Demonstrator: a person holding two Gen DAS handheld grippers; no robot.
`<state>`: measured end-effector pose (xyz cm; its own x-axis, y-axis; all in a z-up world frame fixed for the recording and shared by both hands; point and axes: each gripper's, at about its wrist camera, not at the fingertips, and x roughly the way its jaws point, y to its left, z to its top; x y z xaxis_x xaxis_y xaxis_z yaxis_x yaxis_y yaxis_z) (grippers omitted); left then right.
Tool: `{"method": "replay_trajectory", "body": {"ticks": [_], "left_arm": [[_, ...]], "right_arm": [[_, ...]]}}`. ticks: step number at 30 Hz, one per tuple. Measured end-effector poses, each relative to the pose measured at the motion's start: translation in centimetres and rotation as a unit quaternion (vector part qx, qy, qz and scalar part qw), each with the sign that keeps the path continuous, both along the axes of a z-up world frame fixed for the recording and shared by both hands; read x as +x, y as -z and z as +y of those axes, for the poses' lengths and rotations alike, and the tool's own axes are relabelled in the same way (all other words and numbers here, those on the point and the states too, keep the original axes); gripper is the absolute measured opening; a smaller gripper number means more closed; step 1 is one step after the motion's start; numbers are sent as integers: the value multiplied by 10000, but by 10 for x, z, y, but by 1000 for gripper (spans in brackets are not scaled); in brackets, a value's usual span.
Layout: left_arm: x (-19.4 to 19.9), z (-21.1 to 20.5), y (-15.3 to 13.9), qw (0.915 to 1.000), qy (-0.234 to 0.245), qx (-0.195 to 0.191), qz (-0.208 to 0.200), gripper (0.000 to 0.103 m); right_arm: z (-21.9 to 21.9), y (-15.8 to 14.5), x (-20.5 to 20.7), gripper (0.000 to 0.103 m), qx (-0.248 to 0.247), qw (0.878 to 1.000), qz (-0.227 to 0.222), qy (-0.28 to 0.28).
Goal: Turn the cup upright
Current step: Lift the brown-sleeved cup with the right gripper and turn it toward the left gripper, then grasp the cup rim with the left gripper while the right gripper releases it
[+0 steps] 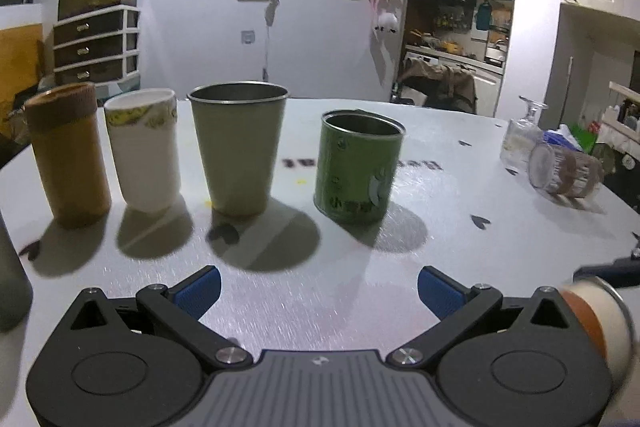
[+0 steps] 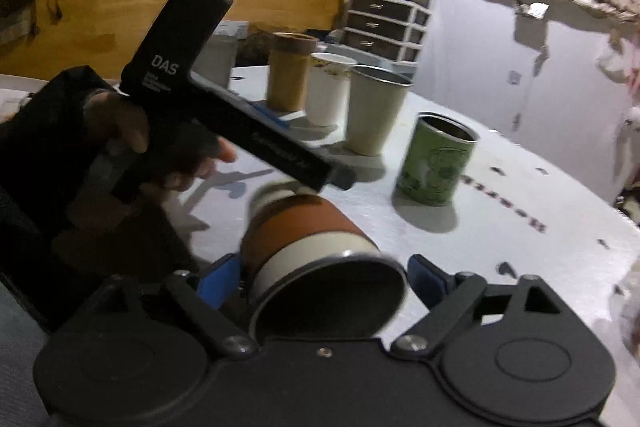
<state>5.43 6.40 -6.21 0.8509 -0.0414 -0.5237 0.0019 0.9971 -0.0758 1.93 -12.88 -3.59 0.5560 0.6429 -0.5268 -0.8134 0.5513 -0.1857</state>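
My right gripper is shut on a white cup with a brown sleeve. The cup is tilted, its dark open mouth toward the camera, held above the white table. The same cup shows blurred at the right edge of the left wrist view. My left gripper is open and empty, low over the table, in front of a row of upright cups. In the right wrist view the left gripper's black body is held by a hand just beyond the cup.
Upright in a row: a brown sleeved cup, a white paper cup, a metal tumbler, a green tin. A clear glass lies on its side at right, next to an inverted wine glass.
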Motion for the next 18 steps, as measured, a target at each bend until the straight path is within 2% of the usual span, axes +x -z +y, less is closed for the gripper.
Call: {"method": "replay_trajectory", "body": {"ticks": [5, 8, 14, 16, 18], "left_arm": [[-26, -1, -5, 9998, 186, -48, 20, 103], [-33, -1, -7, 9996, 252, -103, 86, 103], [-33, -1, -22, 9990, 280, -276, 223, 102], [-27, 4, -34, 9967, 335, -682, 278, 102], [-13, 6, -43, 9868, 706, -1324, 615, 98]], "right_arm": [[-22, 1, 1, 94, 179, 9979, -72, 626], [-36, 1, 7, 94, 448, 9926, -80, 1124], [-48, 7, 22, 94, 888, 9817, 204, 1674], [-49, 9, 25, 94, 974, 9790, 278, 1771], [-51, 12, 26, 94, 1123, 9745, 334, 1915]]}}
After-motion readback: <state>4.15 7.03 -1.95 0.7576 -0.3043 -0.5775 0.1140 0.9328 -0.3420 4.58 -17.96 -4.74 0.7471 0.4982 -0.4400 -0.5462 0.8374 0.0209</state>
